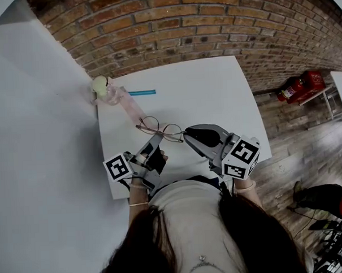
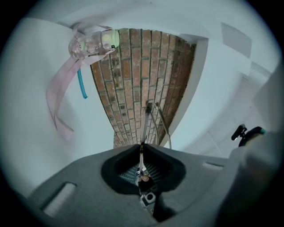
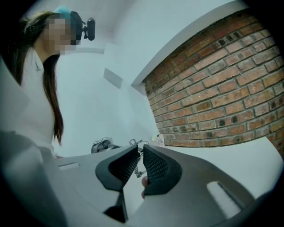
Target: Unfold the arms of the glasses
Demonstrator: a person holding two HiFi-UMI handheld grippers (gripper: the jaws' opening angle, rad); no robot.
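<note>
Thin metal glasses (image 1: 159, 128) with round lenses lie near the front of the white table (image 1: 214, 86). My left gripper (image 1: 153, 144) comes at them from the near side and is shut on one thin arm. In the left gripper view that arm runs up from between the jaws (image 2: 142, 153) to the frame (image 2: 153, 117), and its pinkish tip shows low between the pads. My right gripper (image 1: 187, 134) meets the glasses' right end. Its jaws (image 3: 139, 166) stand a narrow slit apart with the other arm's hinge and pinkish tip between them. The frame (image 3: 136, 142) shows just beyond.
A clear pink bottle (image 1: 107, 89) with a pale yellow cap and a pink strap (image 1: 132, 109) lies at the table's far left corner, with a blue stick (image 1: 142, 92) beside it. A brick wall stands behind the table. Red fire extinguishers (image 1: 298, 88) sit on the floor at right.
</note>
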